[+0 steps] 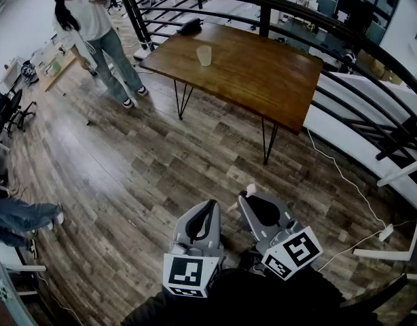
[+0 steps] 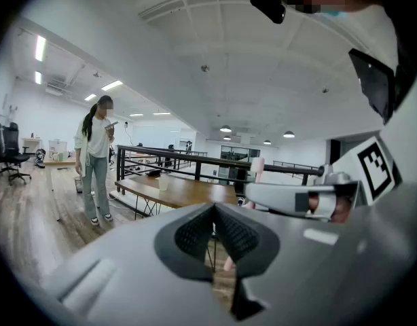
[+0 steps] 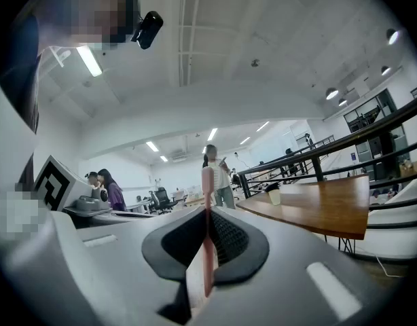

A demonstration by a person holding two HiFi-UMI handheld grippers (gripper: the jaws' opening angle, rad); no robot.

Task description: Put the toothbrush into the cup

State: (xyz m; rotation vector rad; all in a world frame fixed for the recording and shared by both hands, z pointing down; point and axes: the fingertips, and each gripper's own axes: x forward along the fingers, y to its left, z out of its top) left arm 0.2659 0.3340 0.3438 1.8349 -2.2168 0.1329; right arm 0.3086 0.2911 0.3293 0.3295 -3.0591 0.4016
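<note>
A pale translucent cup (image 1: 204,55) stands on the far left part of the brown wooden table (image 1: 263,80), well ahead of both grippers. My right gripper (image 1: 244,197) is shut on a pink toothbrush (image 3: 208,236), which stands upright between the pads with its head (image 1: 250,189) sticking out above the jaws. In the right gripper view the cup (image 3: 274,195) is far off to the right of the brush. My left gripper (image 1: 211,205) hangs beside the right one, shut with nothing in it. The left gripper view shows the cup (image 2: 164,181) in the distance and the right gripper (image 2: 297,197) to the right.
A black object (image 1: 190,26) lies at the table's far edge. A dark curved railing (image 1: 344,26) runs behind and to the right of the table. A person (image 1: 93,32) stands on the wooden floor left of the table. White cables (image 1: 344,182) trail across the floor at right.
</note>
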